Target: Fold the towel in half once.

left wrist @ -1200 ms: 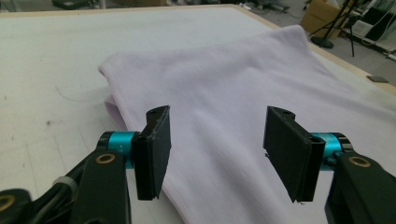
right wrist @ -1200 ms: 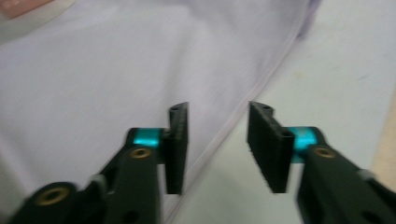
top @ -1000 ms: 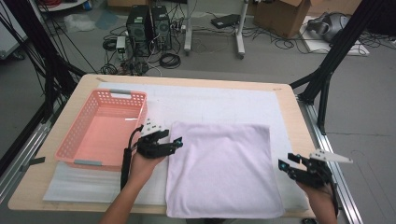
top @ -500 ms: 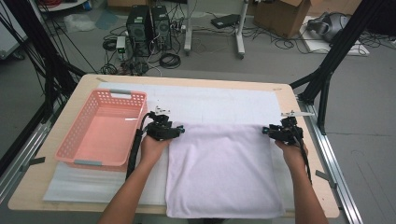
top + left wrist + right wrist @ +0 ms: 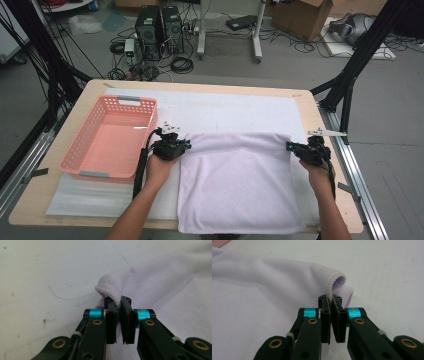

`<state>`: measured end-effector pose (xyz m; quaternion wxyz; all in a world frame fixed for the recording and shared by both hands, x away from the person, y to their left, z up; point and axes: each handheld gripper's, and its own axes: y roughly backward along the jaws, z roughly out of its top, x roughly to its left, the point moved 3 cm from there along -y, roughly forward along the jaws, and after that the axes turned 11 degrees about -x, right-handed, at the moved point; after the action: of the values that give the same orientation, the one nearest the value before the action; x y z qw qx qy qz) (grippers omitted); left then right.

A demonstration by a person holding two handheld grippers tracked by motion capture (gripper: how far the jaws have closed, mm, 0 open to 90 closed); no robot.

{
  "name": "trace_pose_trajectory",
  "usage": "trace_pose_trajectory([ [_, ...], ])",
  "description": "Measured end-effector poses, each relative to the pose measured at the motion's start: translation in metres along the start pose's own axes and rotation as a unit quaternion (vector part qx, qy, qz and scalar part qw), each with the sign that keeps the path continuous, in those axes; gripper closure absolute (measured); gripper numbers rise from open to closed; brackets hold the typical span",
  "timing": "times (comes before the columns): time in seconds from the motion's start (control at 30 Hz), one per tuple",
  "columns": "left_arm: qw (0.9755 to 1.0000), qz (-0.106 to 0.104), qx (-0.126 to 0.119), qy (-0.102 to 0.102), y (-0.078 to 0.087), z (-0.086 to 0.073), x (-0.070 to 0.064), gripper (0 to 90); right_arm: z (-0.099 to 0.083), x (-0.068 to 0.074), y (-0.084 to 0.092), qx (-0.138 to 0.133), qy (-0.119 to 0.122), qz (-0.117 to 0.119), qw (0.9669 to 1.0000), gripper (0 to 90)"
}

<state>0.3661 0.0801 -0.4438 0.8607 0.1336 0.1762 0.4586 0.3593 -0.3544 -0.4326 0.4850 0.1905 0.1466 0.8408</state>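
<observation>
**A:** What do the claws have right now?

**B:** From my screen, both are clenched on the lavender towel (image 5: pixel 240 182). The left gripper (image 5: pixel 119 305) has the far left corner pinched – I see the hemmed edge folded up and squeezed between its pads in the left gripper view. The right gripper (image 5: pixel 331 302) does the same at the far right corner, the hem curling over just ahead of its tips.

**A:** Any gap left between the jaws?

**B:** Hardly any: only the thickness of the cloth. Both pairs of jaws have just been closing, and the cloth is between them.

**A:** Where does the towel lie?

**B:** Flat on the white mat (image 5: pixel 225 107) that covers the table (image 5: pixel 305 102), in the near middle, its near edge at the table's front. The pink basket (image 5: pixel 112 137) stands to its left, just beside the left gripper (image 5: pixel 172 145), apart from the cloth.

**A:** And compared with a moment ago?

**B:** A second ago the right gripper (image 5: pixel 307 150) hung off the right side of the table near the front, jaws spread, clear of the cloth. Now it sits at the far right corner. The left one was already at the left edge of the towel with its jaws apart; it has shifted little – mainly it has closed. The towel itself lies where it did.
</observation>
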Motion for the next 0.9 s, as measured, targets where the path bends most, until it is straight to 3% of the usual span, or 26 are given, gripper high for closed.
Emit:
trace_pose_trajectory([
  [0.07,1.0,-0.001,-0.004,-0.009,0.008,-0.006,-0.001,84.8,-0.007,0.002,0.009,0.002,-0.007,0.015,0.9999,86.3],
  [0.13,0.9998,-0.005,-0.001,-0.017,0.014,-0.013,-0.002,85.8,-0.017,0.005,0.016,0.013,0.002,0.018,0.9997,86.2],
  [0.3,0.9994,-0.025,0.015,-0.02,0.026,-0.029,-0.007,86.4,-0.038,0.005,0.027,0.033,0.0,0.033,0.9989,86.3],
  [0.47,0.9986,-0.044,0.025,-0.015,0.038,-0.039,-0.012,86.3,-0.044,0.012,0.034,0.062,0.015,0.047,0.9969,86.5],
  [0.67,0.997,-0.07,0.033,-0.007,0.049,-0.037,-0.014,82.0,-0.046,0.016,0.047,0.09,0.006,0.071,0.9934,85.9],
  [0.77,0.9969,-0.078,0.011,0.005,0.049,-0.028,-0.012,57.4,-0.04,0.016,0.051,0.072,0.01,0.067,0.9951,71.1],
  [0.9,0.9967,-0.078,-0.024,0.003,0.044,-0.007,-0.01,48.1,-0.02,0.014,0.054,-0.005,0.014,0.059,0.9981,66.6],
])
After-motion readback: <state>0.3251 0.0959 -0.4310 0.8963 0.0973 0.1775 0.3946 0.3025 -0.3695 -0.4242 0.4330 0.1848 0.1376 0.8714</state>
